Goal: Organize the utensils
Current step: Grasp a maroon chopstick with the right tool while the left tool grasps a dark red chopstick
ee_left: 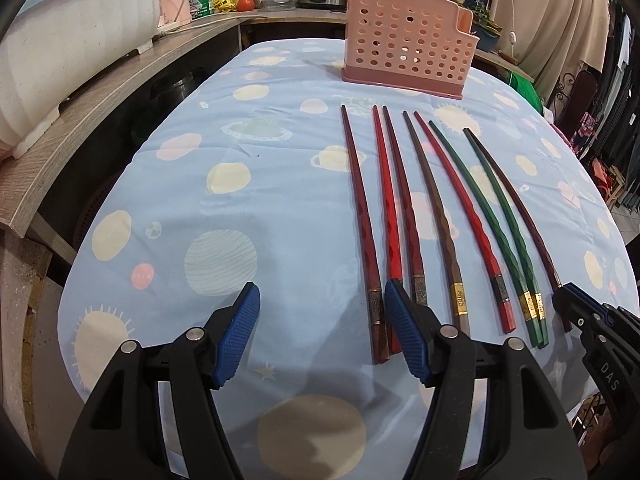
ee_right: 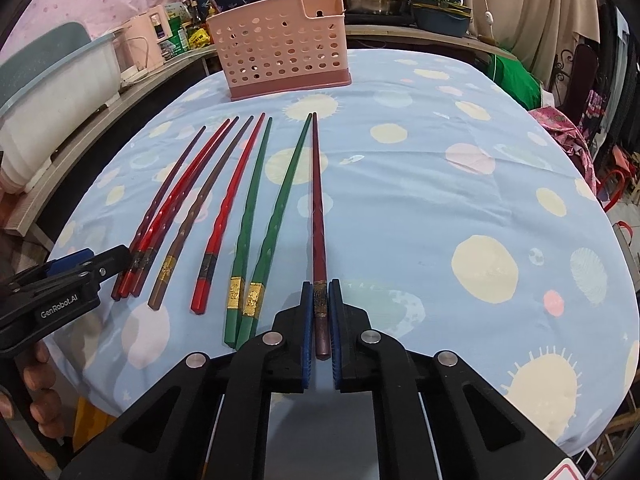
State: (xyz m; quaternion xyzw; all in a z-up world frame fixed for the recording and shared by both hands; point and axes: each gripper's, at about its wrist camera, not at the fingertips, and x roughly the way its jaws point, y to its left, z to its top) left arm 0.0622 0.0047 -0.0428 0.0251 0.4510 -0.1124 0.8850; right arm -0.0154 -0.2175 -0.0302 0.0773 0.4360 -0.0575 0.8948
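Several chopsticks, red, brown, green and dark maroon, lie side by side on the blue planet-print tablecloth (ee_left: 240, 200), tips toward a pink perforated holder (ee_left: 408, 44) at the far edge. My right gripper (ee_right: 321, 294) is shut on the handle end of the rightmost dark maroon chopstick (ee_right: 318, 208), which still lies along the cloth. In the left wrist view that chopstick (ee_left: 516, 208) runs into the right gripper (ee_left: 568, 300). My left gripper (ee_left: 322, 294) stands open just above the cloth. Its right finger covers the handles of the leftmost chopsticks (ee_left: 370, 240), and only cloth lies between its pads.
A wooden shelf (ee_left: 100, 92) with a white tub (ee_left: 72, 40) runs along the table's left side. Pots, bottles and jars crowd the counter behind the holder (ee_right: 280, 52). Two green chopsticks (ee_right: 256, 232) lie just left of the held one. A hand (ee_right: 40, 380) grips the left tool.
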